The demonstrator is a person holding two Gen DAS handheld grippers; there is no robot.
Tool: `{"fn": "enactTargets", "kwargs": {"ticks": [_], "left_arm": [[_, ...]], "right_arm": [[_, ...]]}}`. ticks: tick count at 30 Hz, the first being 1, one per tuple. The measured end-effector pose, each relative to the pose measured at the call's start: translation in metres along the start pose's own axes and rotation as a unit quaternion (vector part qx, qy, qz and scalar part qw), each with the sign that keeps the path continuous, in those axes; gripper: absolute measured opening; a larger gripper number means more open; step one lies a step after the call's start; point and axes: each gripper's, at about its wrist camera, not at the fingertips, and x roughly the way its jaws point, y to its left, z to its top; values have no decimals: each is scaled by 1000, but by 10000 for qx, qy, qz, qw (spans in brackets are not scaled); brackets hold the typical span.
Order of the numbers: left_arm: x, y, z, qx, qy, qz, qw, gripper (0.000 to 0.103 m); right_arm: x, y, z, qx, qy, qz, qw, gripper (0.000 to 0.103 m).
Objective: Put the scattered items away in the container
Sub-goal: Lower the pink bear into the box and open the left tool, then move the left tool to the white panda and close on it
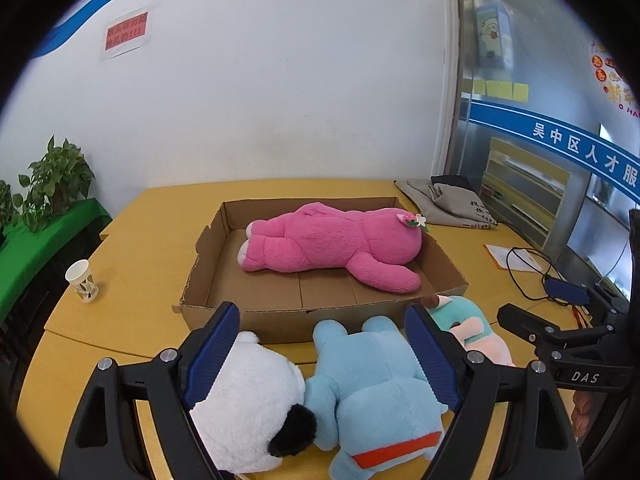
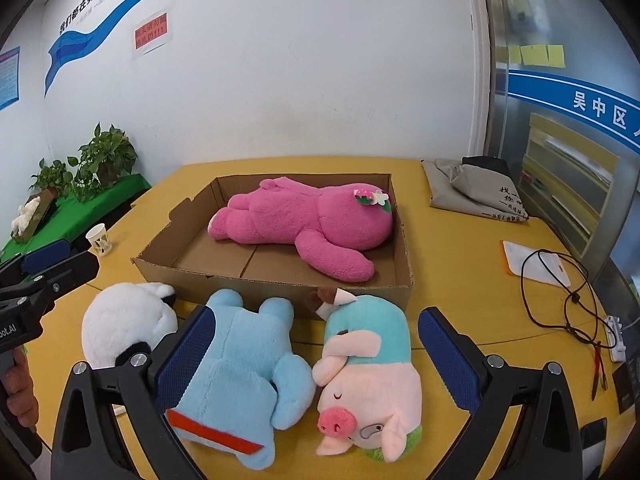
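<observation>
A shallow cardboard box (image 1: 280, 316) (image 2: 276, 286) sits mid-table with a pink plush bear (image 1: 336, 246) (image 2: 304, 220) lying inside. In front of it lie a white panda plush (image 1: 252, 396) (image 2: 124, 320), a light blue plush (image 1: 376, 384) (image 2: 244, 368) and a pink pig plush in teal (image 1: 476, 328) (image 2: 372, 372). My left gripper (image 1: 320, 352) is open above the panda and blue plush. My right gripper (image 2: 316, 352) is open above the blue plush and pig. Each gripper shows at the edge of the other's view.
A paper cup (image 1: 82, 281) (image 2: 99, 240) stands at the table's left. A grey cloth bag (image 1: 452, 200) (image 2: 476, 188) lies back right. Black cable (image 2: 560, 292), paper (image 2: 536, 264) and a power strip (image 2: 616, 338) lie right. Potted plants (image 2: 104, 160) stand left.
</observation>
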Motion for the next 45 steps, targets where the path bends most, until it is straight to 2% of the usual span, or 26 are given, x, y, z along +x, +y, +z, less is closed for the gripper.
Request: {"fn": "enactTargets", "kwargs": {"ticks": [5, 18, 31, 36, 41, 45], "left_arm": [[4, -2, -4, -60, 62, -132, 9999, 85], [10, 5, -8, -179, 158, -87, 9997, 85], [2, 7, -14, -55, 168, -119, 9998, 85], [-2, 24, -18, -236, 214, -215, 9993, 85], [-7, 54, -27, -395, 286, -94, 9988, 85], [-8, 82, -37, -608, 452, -41, 9971, 85]], "right_arm": [[3, 1, 0, -31, 43, -115, 9999, 103], [10, 3, -4, -10, 154, -141, 9998, 103], [9, 8, -8, -66, 218, -105, 9997, 103], [6, 7, -9, -11, 206, -136, 9997, 103], [8, 10, -12, -38, 255, -130, 9996, 103], [11, 20, -15, -136, 250, 162, 9995, 103]]}}
